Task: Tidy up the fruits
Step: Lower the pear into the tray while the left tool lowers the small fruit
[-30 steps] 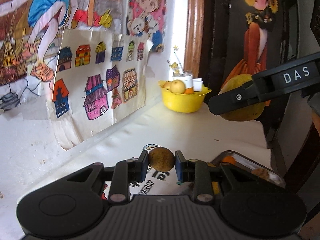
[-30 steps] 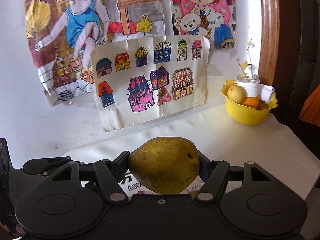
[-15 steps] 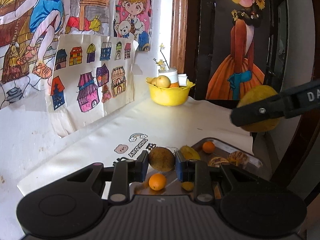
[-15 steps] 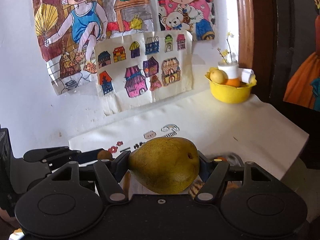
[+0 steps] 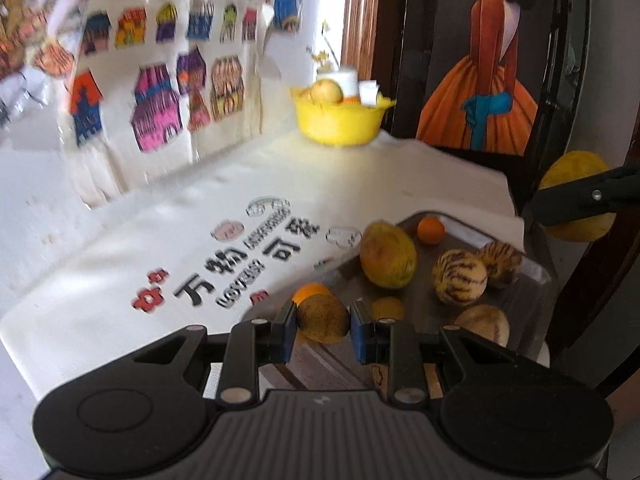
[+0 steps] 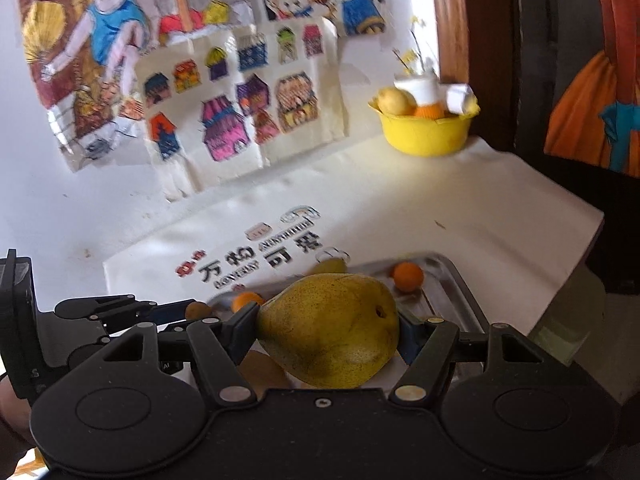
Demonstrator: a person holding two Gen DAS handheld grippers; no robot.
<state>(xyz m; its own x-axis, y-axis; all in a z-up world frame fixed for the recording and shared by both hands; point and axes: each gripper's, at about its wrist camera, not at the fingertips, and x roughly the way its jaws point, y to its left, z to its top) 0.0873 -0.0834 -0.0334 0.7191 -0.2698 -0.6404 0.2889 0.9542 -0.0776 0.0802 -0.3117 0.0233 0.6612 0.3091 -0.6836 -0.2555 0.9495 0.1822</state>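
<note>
My left gripper [image 5: 323,326] is shut on a small round brown fruit [image 5: 322,318], held just above the near left corner of a metal tray [image 5: 536,280]. Several fruits lie in the tray: a large yellow-green pear [image 5: 387,254], a small orange [image 5: 431,230] and two striped melons [image 5: 460,277]. My right gripper [image 6: 326,330] is shut on a big yellow-green pear [image 6: 330,330] above the same tray [image 6: 460,280]. That pear [image 5: 576,196] and one right finger show at the right edge of the left wrist view. The left gripper [image 6: 120,312] appears low left in the right wrist view.
A yellow bowl [image 5: 340,120] with a fruit and a white cup stands at the table's far corner near a wooden door frame. A white cloth with printed characters [image 5: 248,268] covers the table. Children's drawings [image 6: 224,116] hang on the wall behind. The table edge drops off at right.
Both grippers have come down and tilted toward the table with their fruits still held. The tray of fruit has come fully into view, and the right gripper's pear sits lower at the right.
</note>
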